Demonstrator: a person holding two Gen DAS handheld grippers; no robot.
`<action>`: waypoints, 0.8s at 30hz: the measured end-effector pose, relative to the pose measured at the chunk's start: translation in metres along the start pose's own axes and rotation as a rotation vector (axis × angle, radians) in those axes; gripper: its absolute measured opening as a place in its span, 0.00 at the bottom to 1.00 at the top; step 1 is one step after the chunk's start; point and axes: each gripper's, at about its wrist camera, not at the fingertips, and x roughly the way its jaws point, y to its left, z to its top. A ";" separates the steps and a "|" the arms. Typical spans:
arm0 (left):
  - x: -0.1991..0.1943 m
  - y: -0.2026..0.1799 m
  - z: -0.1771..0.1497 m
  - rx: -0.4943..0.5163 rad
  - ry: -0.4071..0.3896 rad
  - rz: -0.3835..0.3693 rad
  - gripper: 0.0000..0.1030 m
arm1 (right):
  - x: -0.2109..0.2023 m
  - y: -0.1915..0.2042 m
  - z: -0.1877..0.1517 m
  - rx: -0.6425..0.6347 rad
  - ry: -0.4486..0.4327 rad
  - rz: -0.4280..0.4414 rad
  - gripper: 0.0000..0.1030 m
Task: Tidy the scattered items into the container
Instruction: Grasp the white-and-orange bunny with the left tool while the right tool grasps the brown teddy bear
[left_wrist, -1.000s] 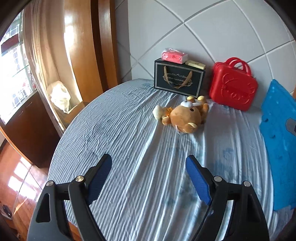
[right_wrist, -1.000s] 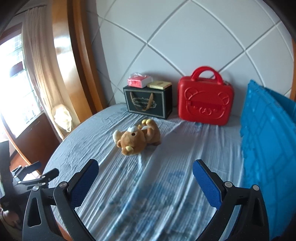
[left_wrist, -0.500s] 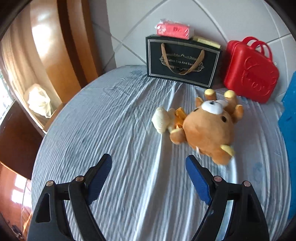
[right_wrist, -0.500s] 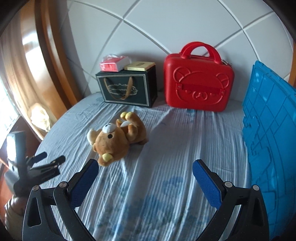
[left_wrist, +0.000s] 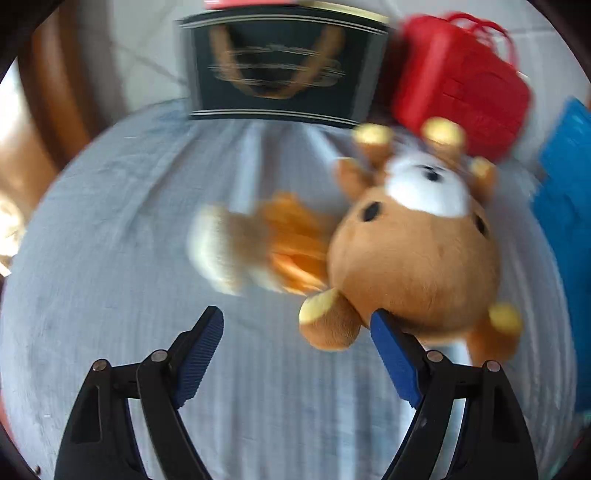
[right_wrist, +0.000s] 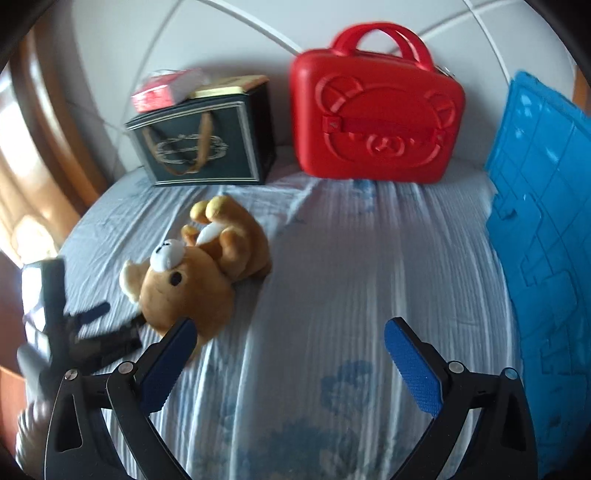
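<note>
A brown teddy bear (left_wrist: 413, 254) lies on the blue bedsheet, head toward me; it also shows in the right wrist view (right_wrist: 199, 273). My left gripper (left_wrist: 299, 336) is open and close to the bear, its right finger tip touching or just under the bear's head and ear. From the right wrist view the left gripper (right_wrist: 96, 328) sits at the bear's left side. My right gripper (right_wrist: 291, 339) is open and empty over the sheet, right of the bear. A red bear-faced case (right_wrist: 376, 118) stands shut against the headboard.
A dark gift bag (right_wrist: 203, 144) with a red packet (right_wrist: 162, 90) and a flat box on top stands left of the case. A blue plastic panel (right_wrist: 546, 240) leans at the right. The bed edge drops off at the left toward wooden furniture.
My left gripper has moved forward to the bear, now large in its view and at the right finger. My right gripper has advanced slightly toward the case. Both stay open.
</note>
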 end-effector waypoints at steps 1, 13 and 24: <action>0.002 -0.015 -0.002 0.036 0.013 -0.037 0.80 | 0.002 -0.003 0.001 0.009 0.004 -0.002 1.00; -0.035 0.039 0.037 -0.058 -0.040 0.071 0.80 | 0.018 0.011 0.049 -0.061 0.054 0.051 1.00; 0.038 0.065 0.071 -0.085 0.135 0.117 0.80 | 0.117 0.042 0.084 -0.073 0.266 0.076 1.00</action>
